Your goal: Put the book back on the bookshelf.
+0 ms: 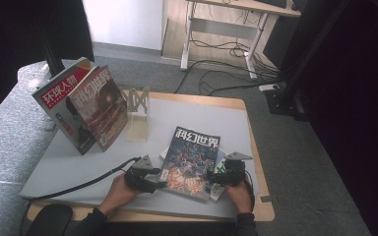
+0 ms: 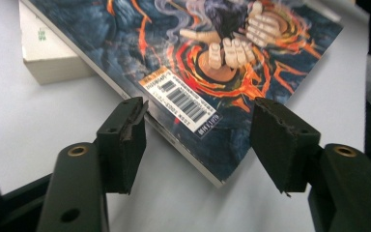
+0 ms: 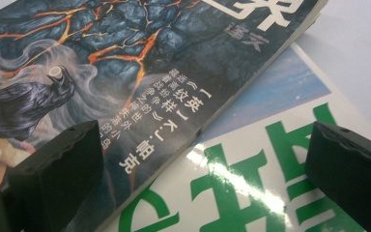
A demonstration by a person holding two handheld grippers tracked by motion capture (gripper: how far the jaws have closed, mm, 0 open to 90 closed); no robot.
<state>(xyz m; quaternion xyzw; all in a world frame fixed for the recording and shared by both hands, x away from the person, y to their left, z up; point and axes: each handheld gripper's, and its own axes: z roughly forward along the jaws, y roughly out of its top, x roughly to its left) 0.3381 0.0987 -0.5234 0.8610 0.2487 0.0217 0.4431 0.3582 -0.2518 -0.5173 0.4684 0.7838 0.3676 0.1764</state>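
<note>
We are working at the near edge of the white table [image 1: 78,162], where a dark magazine [image 1: 191,164] with a fiery cover is lying on top of a small stack. Under it a white book with green lettering [image 3: 251,193] is sticking out on the right side, and a thick pale book [image 2: 48,58] is peeking out beyond its far edge in the left gripper view.

We are holding the left gripper [image 1: 150,181] at the magazine's left corner. Its jaws are standing apart around that corner; one pad [image 2: 128,130] is sitting right against the spine edge beside the barcode, the other is clear of the cover, so nothing is being gripped.

We are holding the right gripper [image 1: 215,179] at the magazine's right edge. Its jaws are spread wide, hovering over the magazine and the green-lettered book, clamping neither.

Further back on the left, two magazines [image 1: 86,105] are standing tilted against a clear stand [image 1: 138,110]
</note>
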